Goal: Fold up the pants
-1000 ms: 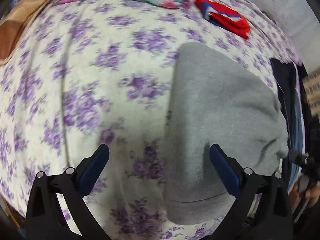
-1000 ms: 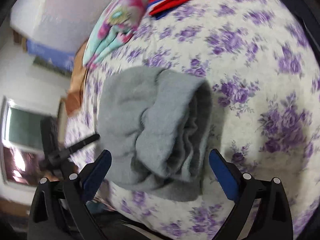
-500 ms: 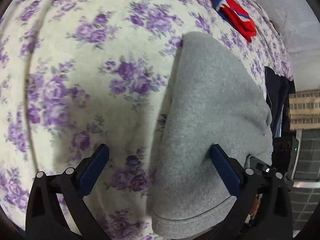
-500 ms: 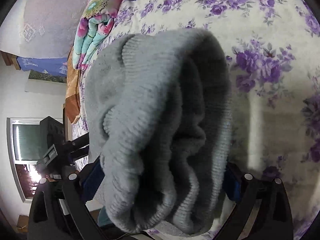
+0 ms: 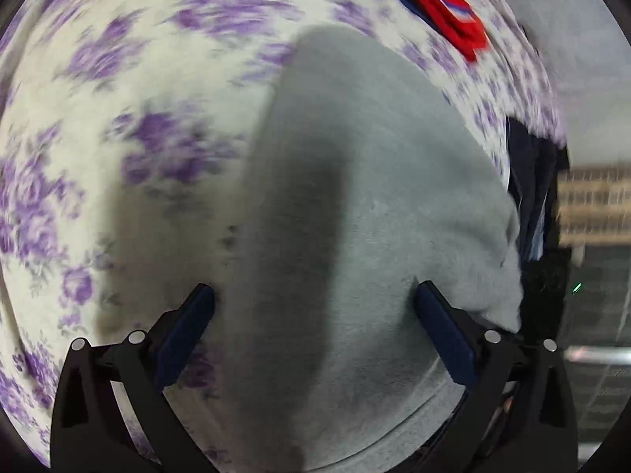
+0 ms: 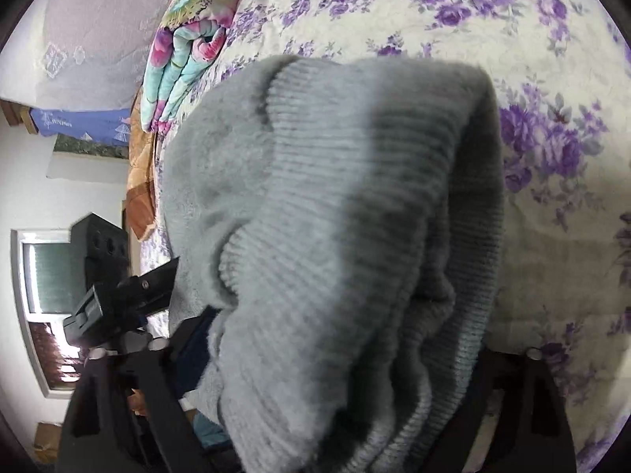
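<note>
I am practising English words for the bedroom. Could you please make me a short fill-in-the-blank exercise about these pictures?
1. The pants are ____ in colour.
2. The bedsheet has ____ flowers printed on it.
3. The left claw is ____, with the pants below it.
4. The cloth lying beyond the pants is mostly ____.

Missing words: grey; purple; open; red

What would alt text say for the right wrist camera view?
A bunched end of grey pants, ribbed band showing, fills the frame between the right gripper's jaws, which have just been closing around it. Behind lies a purple-flowered bedspread, with a folded floral quilt at upper left.
</note>
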`<state>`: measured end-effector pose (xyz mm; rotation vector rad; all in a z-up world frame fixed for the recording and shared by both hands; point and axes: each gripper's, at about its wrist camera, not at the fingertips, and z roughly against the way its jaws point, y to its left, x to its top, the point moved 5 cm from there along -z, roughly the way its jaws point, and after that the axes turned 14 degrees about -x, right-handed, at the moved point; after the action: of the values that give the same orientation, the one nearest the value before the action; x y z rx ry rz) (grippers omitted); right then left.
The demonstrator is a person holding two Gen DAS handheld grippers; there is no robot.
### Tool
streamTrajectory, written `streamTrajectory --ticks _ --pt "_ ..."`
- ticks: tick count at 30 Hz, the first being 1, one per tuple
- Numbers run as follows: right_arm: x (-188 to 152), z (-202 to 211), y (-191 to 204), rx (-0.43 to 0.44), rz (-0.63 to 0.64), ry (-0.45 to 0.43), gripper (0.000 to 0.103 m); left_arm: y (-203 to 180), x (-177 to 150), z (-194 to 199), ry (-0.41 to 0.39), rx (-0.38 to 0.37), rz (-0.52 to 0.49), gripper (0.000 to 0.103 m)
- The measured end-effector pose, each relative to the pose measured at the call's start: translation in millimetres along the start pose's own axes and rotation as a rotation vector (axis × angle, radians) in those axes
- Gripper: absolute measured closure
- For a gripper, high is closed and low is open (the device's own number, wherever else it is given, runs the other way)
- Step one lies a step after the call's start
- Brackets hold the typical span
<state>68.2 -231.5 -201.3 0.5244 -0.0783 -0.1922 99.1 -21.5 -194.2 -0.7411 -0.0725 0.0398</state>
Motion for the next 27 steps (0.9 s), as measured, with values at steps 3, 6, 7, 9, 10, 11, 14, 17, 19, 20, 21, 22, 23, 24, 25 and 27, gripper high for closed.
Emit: streamTrajectory --ticks 3,6,7,9,10,11,14,17,19,20,21,22,23,24,25,27 --pt "-1.9 10.9 3.1 0.000 0.048 -0.016 0.039 -6.0 0.3 -0.3 0.013 -0.054 0.015 0.026" --pt "-2.1 23.3 11.7 -0.006 0.101 -0.041 0.047 -24.5 1.0 9.9 0.001 -0.050 -0.034 0.045" --pt "-1.0 29.1 16.3 -0.006 0.121 -0.053 0.048 -29.8 -0.4 13.6 -0.004 -0.037 -0.052 0.048" --pt "6.9 46.9 28.5 0.007 0.164 -0.095 0.048 -49.1 2.3 25.0 -0.036 -0.012 -0.104 0.049" --pt "10.4 54.6 32.5 0.009 0.180 -0.114 0.048 -59.8 6.6 34.0 -0.067 -0.013 -0.124 0.049" --pt "18.2 69.8 39.3 0.011 0.210 -0.155 0.048 -70.9 13.2 43.8 -0.099 -0.022 -0.146 0.049" --pt "47.6 114.8 56.0 0.012 0.277 -0.274 0.048 -112.4 40.6 70.2 -0.191 -0.042 -0.233 0.049" --pt "90.8 157.2 73.0 -0.008 0.344 -0.396 0.048 -160.8 86.1 88.7 -0.279 -0.036 -0.324 0.048" --pt "133.2 182.7 82.0 -0.030 0.386 -0.471 0.048 -189.3 119.1 93.0 -0.322 -0.019 -0.373 0.047" --pt "150.1 190.9 83.2 -0.037 0.394 -0.494 0.048 -206.0 142.1 93.6 -0.344 -0.004 -0.400 0.047" --pt "169.3 198.0 85.2 -0.045 0.402 -0.519 0.048 -219.1 161.0 93.8 -0.364 0.005 -0.418 0.047" --pt "196.0 205.8 88.0 -0.065 0.420 -0.555 0.048 -232.9 186.4 94.3 -0.391 0.014 -0.436 0.047" --pt "217.5 209.7 89.4 -0.083 0.433 -0.578 0.048 -239.9 202.6 92.7 -0.406 0.016 -0.443 0.047" --pt "234.1 212.0 89.2 -0.095 0.439 -0.591 0.048 -247.3 225.3 88.6 -0.421 0.017 -0.447 0.047" --pt "252.4 212.0 89.2 -0.107 0.442 -0.601 0.047 -250.7 241.4 84.6 -0.429 0.016 -0.444 0.047" --pt "295.6 204.0 85.2 -0.134 0.450 -0.609 0.043 -249.2 284.6 66.8 -0.432 0.004 -0.416 0.047"
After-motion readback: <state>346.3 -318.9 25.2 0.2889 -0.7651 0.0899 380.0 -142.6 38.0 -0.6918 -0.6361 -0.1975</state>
